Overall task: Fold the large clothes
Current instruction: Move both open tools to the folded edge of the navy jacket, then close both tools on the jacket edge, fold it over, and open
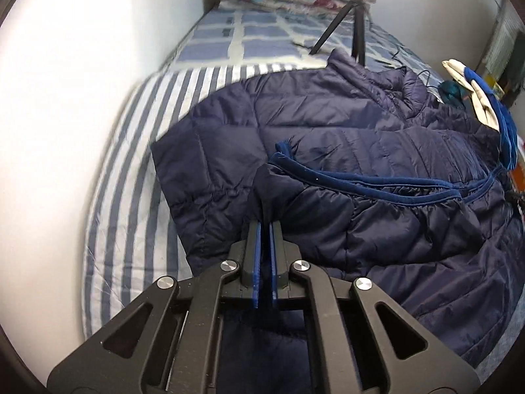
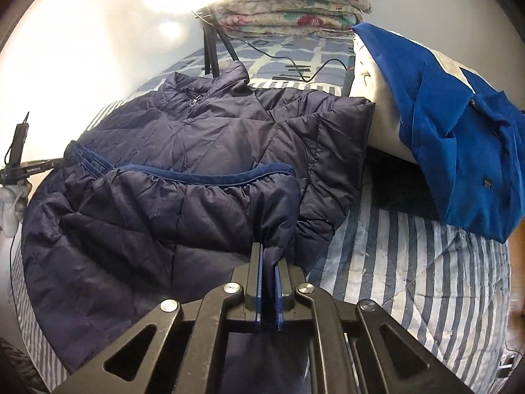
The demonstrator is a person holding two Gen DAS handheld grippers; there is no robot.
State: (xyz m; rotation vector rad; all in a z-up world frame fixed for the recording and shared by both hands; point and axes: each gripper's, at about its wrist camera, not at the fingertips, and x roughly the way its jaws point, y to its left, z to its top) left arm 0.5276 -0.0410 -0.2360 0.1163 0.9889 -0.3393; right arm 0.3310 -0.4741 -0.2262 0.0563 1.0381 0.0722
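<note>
Navy quilted jacket [image 1: 328, 138] spread on a striped bed [image 1: 131, 164], bottom hem with blue trim doubled up over the body. Left hand-held gripper [image 1: 265, 229] pinching a hem corner between blue pads; right hand-held gripper [image 2: 269, 256] likewise pinching the opposite hem corner. White lettering on the other gripper at the left edge of the right wrist view [image 2: 31, 168], roughly "GenRobot.AI". Small square label, unreadable, on a blue garment [image 2: 459, 138] beside the jacket. Tripod [image 2: 213, 49] and folded floral quilt [image 2: 295, 6] at the far end.

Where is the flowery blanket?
The folded flowery blanket sits at the far end of the bed, top centre in both views, behind the tripod and beyond the navy jacket.
</note>
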